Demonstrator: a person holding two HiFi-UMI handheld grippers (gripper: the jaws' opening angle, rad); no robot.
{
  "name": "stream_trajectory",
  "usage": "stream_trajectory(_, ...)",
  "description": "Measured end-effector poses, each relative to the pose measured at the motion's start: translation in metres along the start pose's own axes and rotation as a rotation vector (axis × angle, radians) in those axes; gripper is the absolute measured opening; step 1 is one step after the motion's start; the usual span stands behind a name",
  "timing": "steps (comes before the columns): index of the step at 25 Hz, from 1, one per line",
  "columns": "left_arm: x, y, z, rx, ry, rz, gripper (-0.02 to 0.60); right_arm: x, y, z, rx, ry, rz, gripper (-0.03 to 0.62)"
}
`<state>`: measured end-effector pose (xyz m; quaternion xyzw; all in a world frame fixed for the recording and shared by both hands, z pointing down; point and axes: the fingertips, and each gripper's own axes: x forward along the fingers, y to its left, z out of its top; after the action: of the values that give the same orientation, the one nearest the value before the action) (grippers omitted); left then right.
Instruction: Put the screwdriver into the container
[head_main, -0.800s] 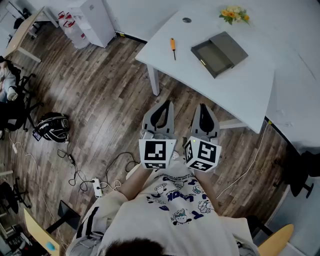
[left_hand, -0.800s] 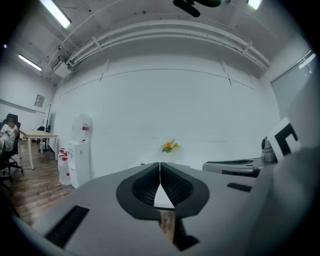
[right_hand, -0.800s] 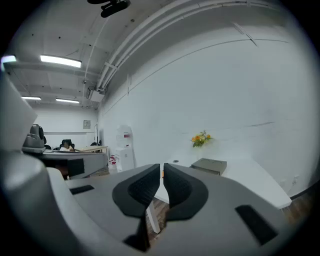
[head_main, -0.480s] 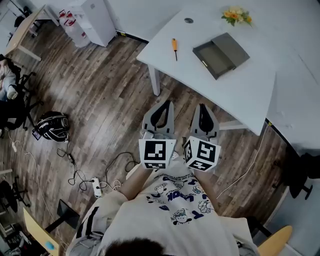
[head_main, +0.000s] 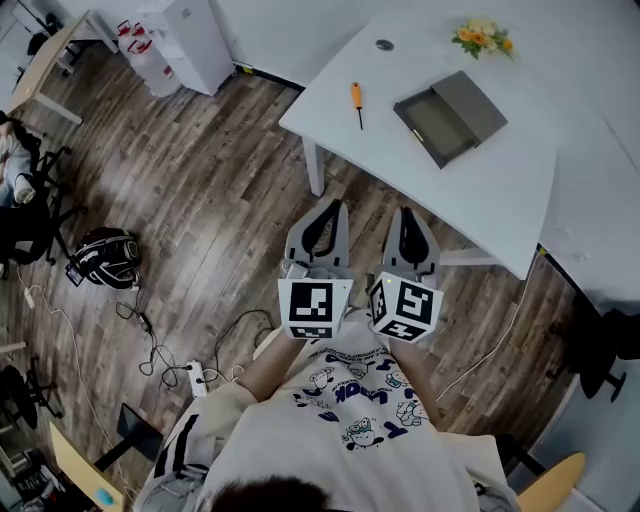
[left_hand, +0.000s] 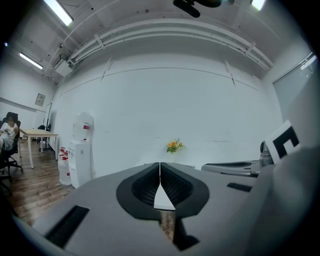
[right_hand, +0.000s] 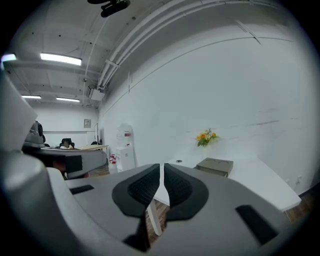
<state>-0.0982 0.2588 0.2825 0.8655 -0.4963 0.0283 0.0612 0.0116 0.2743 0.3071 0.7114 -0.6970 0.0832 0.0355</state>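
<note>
A screwdriver (head_main: 357, 103) with an orange handle lies near the left corner of the white table (head_main: 500, 190). To its right sits the container (head_main: 450, 118), an open grey tray, also seen past the jaws in the right gripper view (right_hand: 215, 166). Both grippers are held side by side over the wood floor, well short of the table and pointing toward it. My left gripper (head_main: 333, 208) (left_hand: 160, 170) has its jaws together with nothing between them. My right gripper (head_main: 404, 213) (right_hand: 162, 172) is likewise shut and empty.
Orange flowers (head_main: 482, 38) and a small round disc (head_main: 385, 45) are at the table's far side. A table leg (head_main: 313, 165) stands ahead of the left gripper. A white cabinet (head_main: 185, 40), a backpack (head_main: 105, 255) and cables with a power strip (head_main: 195, 375) are to the left.
In the head view the table with the screwdriver and container has drifted slightly right and down. Both grippers keep their place and stay shut.
</note>
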Motion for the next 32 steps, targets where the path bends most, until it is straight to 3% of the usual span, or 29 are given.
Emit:
stream_trajectory(17, 0.026, 0.025, -0.008, -0.033, 0.025, 0.030, 0.017, 0.037, 0.003, -0.006, -0.002, 0.044, 0.009, 0.043)
stream_trajectory(32, 0.125, 0.053, 0.003, -0.047, 0.033, 0.097, 0.017, 0.147, -0.014, 0.007, -0.024, 0.080, 0.095, 0.043)
